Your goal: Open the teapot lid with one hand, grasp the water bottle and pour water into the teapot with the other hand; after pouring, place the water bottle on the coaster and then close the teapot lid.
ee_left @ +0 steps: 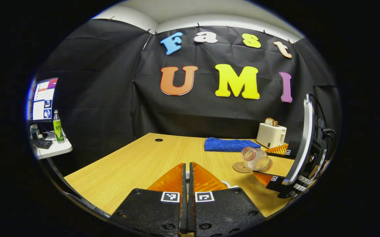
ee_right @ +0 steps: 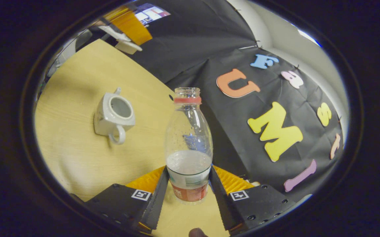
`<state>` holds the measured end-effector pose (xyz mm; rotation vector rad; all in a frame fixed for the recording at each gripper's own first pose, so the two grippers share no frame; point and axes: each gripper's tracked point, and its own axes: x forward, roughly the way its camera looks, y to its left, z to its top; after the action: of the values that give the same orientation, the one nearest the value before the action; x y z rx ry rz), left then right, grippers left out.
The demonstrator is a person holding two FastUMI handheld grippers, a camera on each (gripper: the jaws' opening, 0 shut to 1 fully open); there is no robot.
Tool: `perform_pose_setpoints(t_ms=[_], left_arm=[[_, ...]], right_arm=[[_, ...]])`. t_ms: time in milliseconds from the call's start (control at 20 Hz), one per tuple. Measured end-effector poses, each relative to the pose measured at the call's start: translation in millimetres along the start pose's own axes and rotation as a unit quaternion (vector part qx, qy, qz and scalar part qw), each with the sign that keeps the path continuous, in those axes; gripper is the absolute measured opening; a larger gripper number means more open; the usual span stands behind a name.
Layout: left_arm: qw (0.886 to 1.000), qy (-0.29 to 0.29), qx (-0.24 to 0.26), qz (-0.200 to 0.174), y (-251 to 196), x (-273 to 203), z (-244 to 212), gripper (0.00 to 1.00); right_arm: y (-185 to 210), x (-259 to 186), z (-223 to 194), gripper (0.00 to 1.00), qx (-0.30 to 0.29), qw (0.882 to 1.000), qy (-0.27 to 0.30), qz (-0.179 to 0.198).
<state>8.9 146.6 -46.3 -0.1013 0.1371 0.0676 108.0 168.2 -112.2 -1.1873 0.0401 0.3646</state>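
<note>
In the right gripper view, the right gripper (ee_right: 188, 187) is clamping a clear plastic water bottle with a red neck ring (ee_right: 189, 144) between its two fingers at the bottom centre, both pressing on the labelled lower part. The bottle is uncapped and partly filled; its base is dropping out of sight between the fingers. Left of it, mid-frame, a white ceramic teapot (ee_right: 113, 116) is sitting on the light wooden table (ee_right: 74, 158) with its top opening bare; its spout is hard to make out.

In the left gripper view, the left gripper (ee_left: 187, 184) is showing at the bottom centre with its fingers drawn nearly together, only a thin slit between them; whether anything is pinched there cannot be told. At the right edge the other gripper is holding the bottle tilted, mouth pointing left, just above a round brown coaster (ee_left: 241, 167) that it is partly covering. Behind that are lying a folded blue cloth (ee_left: 229, 144) and a white toaster (ee_left: 270, 135) with a slice of bread in it. A monitor (ee_left: 43, 98) and a green bottle (ee_left: 58, 126) are sitting at the far left, cut off.
</note>
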Motion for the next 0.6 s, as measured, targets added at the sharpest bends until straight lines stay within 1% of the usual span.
perform_pose_setpoints(t_ms=[100,300,400,600], left_arm=[[1.0,0.0,-0.001,0.001,2.4,1.7,0.2,0.03],[1.0,-0.001,-0.001,-0.001,4.3,0.0,1.0,0.03],[1.0,-0.001,0.001,-0.003,3.9,0.3,0.7,0.03],[1.0,-0.003,0.005,-0.004,3.8,-1.2,3.1,0.03]], right_arm=[[1.1,2.2,-0.9,0.71,-0.049,0.999,0.0,-0.014],[10.4,13.0,-6.0,0.72,-0.098,0.995,0.009,-0.007],[7.6,14.1,-2.0,0.72,-0.135,0.991,0.009,-0.017],[9.2,18.8,5.1,0.72,-0.188,0.982,0.001,-0.021]])
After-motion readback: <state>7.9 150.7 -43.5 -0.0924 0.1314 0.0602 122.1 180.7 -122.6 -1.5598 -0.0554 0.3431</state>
